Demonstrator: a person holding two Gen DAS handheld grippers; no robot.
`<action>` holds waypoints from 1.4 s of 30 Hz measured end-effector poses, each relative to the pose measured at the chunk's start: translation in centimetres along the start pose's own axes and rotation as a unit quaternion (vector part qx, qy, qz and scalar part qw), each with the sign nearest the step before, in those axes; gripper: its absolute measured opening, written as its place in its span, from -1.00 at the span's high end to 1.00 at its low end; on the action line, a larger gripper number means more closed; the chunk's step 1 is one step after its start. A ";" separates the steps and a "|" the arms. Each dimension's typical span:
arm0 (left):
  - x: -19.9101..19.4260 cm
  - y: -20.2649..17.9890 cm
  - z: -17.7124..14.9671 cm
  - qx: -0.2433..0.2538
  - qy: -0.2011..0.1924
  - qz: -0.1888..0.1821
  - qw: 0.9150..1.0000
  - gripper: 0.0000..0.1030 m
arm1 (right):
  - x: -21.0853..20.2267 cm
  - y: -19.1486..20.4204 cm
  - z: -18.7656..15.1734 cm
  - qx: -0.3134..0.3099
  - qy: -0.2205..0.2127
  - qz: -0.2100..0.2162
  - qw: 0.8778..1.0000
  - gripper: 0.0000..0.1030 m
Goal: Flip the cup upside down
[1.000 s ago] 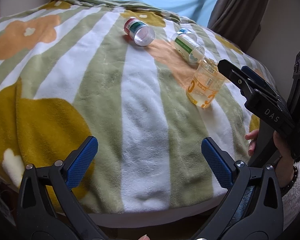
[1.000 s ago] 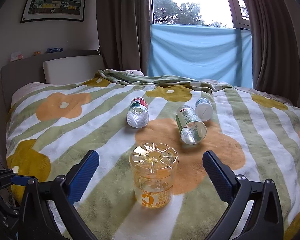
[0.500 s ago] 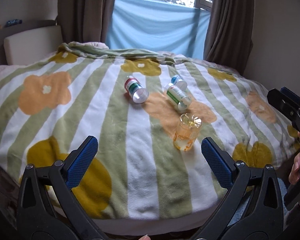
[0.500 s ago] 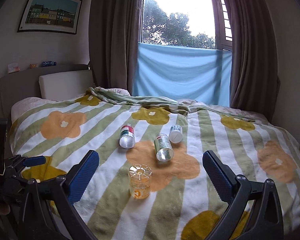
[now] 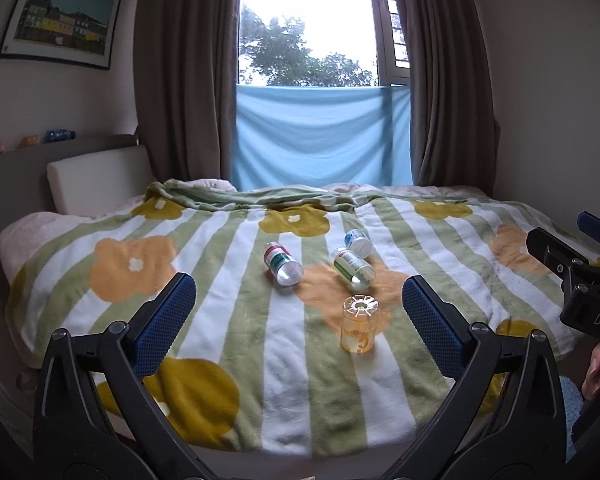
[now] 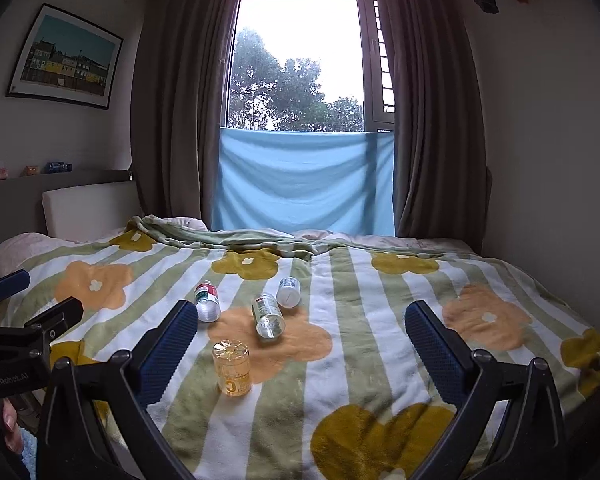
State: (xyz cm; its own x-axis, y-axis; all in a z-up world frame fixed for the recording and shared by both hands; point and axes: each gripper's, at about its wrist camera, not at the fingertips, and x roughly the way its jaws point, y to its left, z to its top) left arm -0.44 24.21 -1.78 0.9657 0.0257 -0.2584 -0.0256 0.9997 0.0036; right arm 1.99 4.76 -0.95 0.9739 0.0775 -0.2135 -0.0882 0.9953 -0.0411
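Observation:
A clear yellow-tinted cup (image 5: 359, 325) stands upside down on the flowered blanket (image 5: 220, 264), base up; it also shows in the right wrist view (image 6: 232, 368). My left gripper (image 5: 298, 320) is open and empty, well back from the cup near the bed's front edge. My right gripper (image 6: 300, 348) is open and empty, also pulled back. Each gripper shows at the edge of the other's view: the right one (image 5: 580, 264) and the left one (image 6: 24, 320).
Three clear cups lie on their sides beyond the yellow one: red-green label (image 5: 282, 264), green label (image 5: 352, 268), blue label (image 5: 358, 240). A headboard and pillow (image 5: 96, 184) stand at the left, curtains and window behind, a wall at the right.
Both grippers have pulled back and up from the bed; the cups look smaller and farther. The yellow cup stands upside down where it was, untouched.

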 end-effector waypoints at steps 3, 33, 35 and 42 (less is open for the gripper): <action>-0.3 -0.3 0.3 -0.001 -0.004 -0.004 1.000 -1.00 | -0.7 -0.2 0.0 0.001 -0.012 -0.005 1.000 -1.00; -0.9 -0.9 0.7 -0.010 -0.014 -0.010 1.000 -1.00 | -1.3 -1.8 -0.1 0.016 -0.011 -0.026 0.999 -1.00; -0.9 -1.0 0.7 -0.010 -0.014 -0.010 1.000 -1.00 | -1.3 -1.8 -0.2 0.015 -0.011 -0.026 0.999 -1.00; -0.9 -1.0 0.7 -0.009 -0.014 -0.007 1.000 -1.00 | -1.3 -1.8 -0.1 0.015 -0.011 -0.027 0.999 -1.00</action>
State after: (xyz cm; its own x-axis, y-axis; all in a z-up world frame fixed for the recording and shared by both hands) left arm -1.11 23.17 -0.86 0.9728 0.0114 -0.2316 -0.0157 0.9997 -0.0167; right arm 0.85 2.84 -0.73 0.9814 0.0241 -0.1906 -0.0290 0.9993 -0.0231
